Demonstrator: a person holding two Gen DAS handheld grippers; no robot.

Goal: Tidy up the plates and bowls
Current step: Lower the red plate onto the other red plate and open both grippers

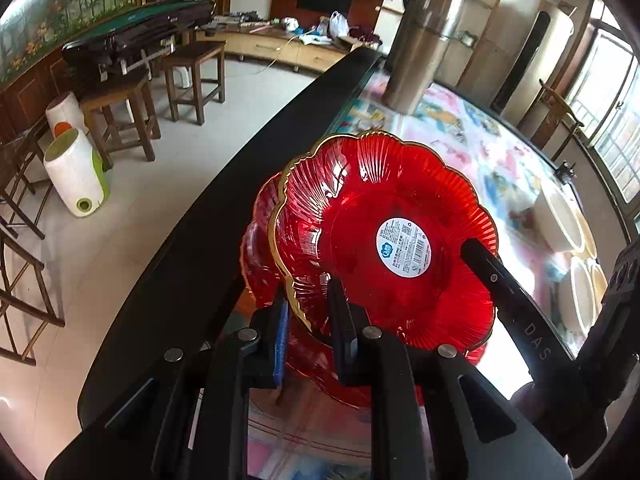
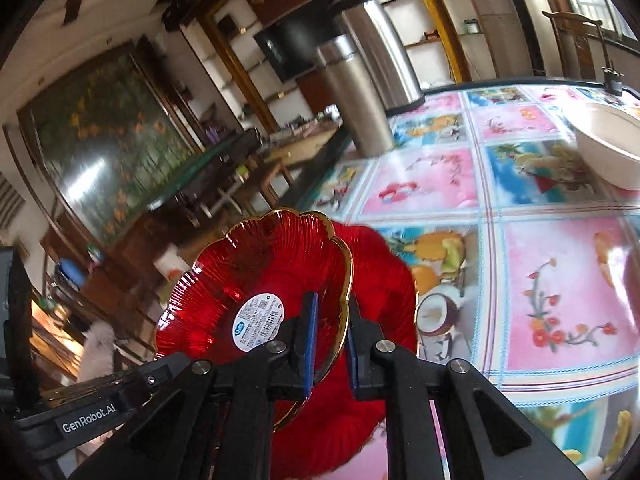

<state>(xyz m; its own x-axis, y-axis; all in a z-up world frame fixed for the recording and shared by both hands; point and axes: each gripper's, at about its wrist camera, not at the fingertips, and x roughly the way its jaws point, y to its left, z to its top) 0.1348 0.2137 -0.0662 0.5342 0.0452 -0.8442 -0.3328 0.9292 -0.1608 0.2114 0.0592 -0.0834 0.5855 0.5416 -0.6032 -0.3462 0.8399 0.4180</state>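
Pinching the gilt rim of the red plate [image 1: 384, 240], the left gripper [image 1: 310, 320] holds it tilted over another red plate [image 1: 260, 248] near the table edge [image 1: 224, 216]; thin, glossy, likely light and slippery; from the right wrist, the right gripper [image 2: 330, 336] clamps the opposite rim, the safest purchase.

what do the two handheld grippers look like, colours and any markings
Both are black plastic with silver round bolts and blue pads on the inner faces of the fingers. The left gripper shows this plainly. Beside the right gripper, a black bar reads "GenRobot.AI" in white letters. No sleeves or cables show.
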